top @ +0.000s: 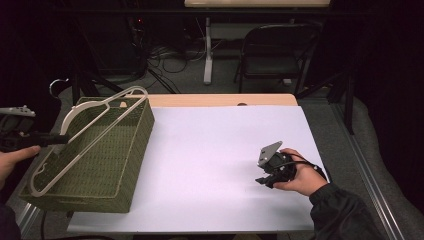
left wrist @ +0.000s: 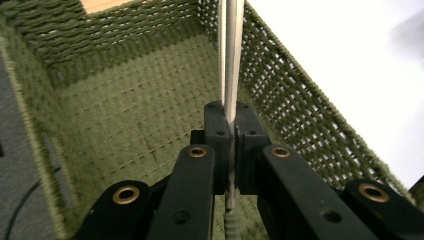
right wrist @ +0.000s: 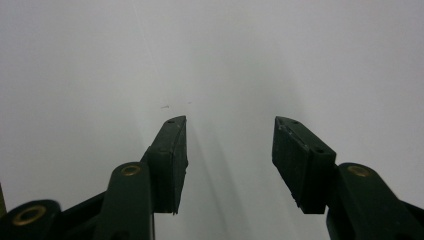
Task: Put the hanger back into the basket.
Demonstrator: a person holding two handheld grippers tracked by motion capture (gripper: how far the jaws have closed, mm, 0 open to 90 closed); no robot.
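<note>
Basket: green woven basket [top: 120,165] at the left end of the table, long side running away from the person, part of it hanging past the white sheet's left edge.
Hanger: cream clothes hanger [top: 87,135] lying tilted across the basket's open top, metal hook [top: 56,85] poking out past the far left corner, lower end dipping down inside near the front wall.
Left gripper: left gripper [top: 62,139] coming in from the left edge over the basket rim, jaws pinched tight on 1 thin bar of the hanger; up close, hanger bar [left wrist: 233,60] running straight up out of the closed pads, basket floor [left wrist: 135,115] right below.
Left hand: left hand [top: 15,160] at the frame's left edge, just behind the gripper body.
Right gripper: right gripper [top: 265,182] resting low on the white sheet [top: 210,145] toward the right, well apart from the basket; jaws spread wide with nothing between, tips right [right wrist: 230,150] over bare white.
Right hand: right hand [top: 300,177] wrapped around the gripper, dark sleeve [top: 340,215] behind.
Background: black folding chair [top: 277,52] and cables on the floor past the table's wooden far edge [top: 225,100].
</note>
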